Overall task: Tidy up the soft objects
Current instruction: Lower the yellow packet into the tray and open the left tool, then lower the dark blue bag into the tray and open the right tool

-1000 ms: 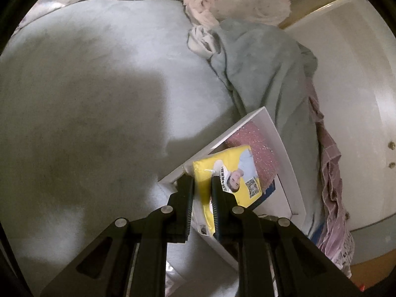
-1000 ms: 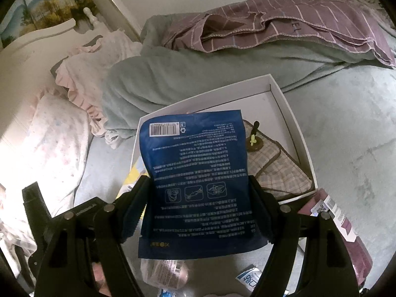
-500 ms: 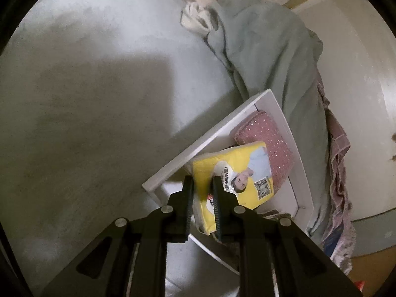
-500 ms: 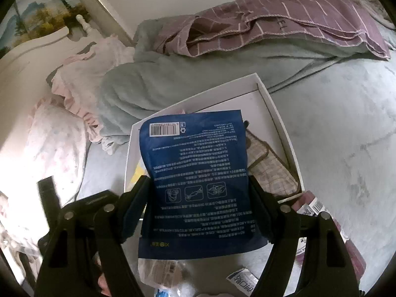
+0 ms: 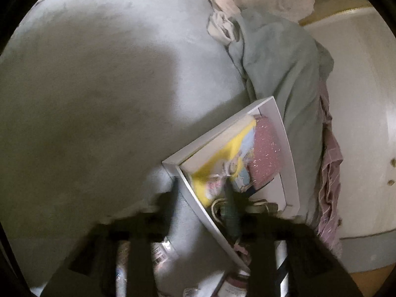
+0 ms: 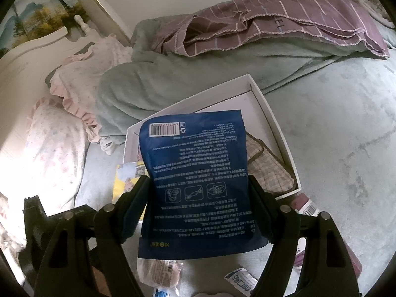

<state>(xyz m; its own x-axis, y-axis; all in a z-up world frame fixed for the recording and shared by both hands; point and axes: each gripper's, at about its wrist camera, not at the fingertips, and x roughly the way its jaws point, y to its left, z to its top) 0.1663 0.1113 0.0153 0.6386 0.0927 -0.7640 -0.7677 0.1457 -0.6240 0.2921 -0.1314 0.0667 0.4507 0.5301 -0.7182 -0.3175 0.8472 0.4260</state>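
Observation:
A white box (image 5: 288, 146) lies on the grey bed, also in the right wrist view (image 6: 269, 121). In the left wrist view a yellow packet (image 5: 222, 165) lies in it beside a pink glittery pouch (image 5: 266, 153). My left gripper (image 5: 200, 208) is blurred with its fingers spread apart and empty, just in front of the box's near corner. My right gripper (image 6: 198, 190) is shut on a blue packet (image 6: 198, 163), held upright over the box. A plaid pouch (image 6: 269, 170) lies in the box. The yellow packet (image 6: 123, 180) shows left of the blue one.
A grey-green blanket (image 6: 173, 74) and a purple striped cloth (image 6: 272, 19) lie behind the box. Pink frilled clothes (image 6: 86, 74) and a floral pillow (image 6: 49, 148) lie at left. Small packets (image 6: 160, 269) and a pink packet (image 6: 304, 205) lie near me.
My left gripper has opened and let go of the yellow packet, which now lies in the box. The right gripper still holds the blue packet, shifted slightly.

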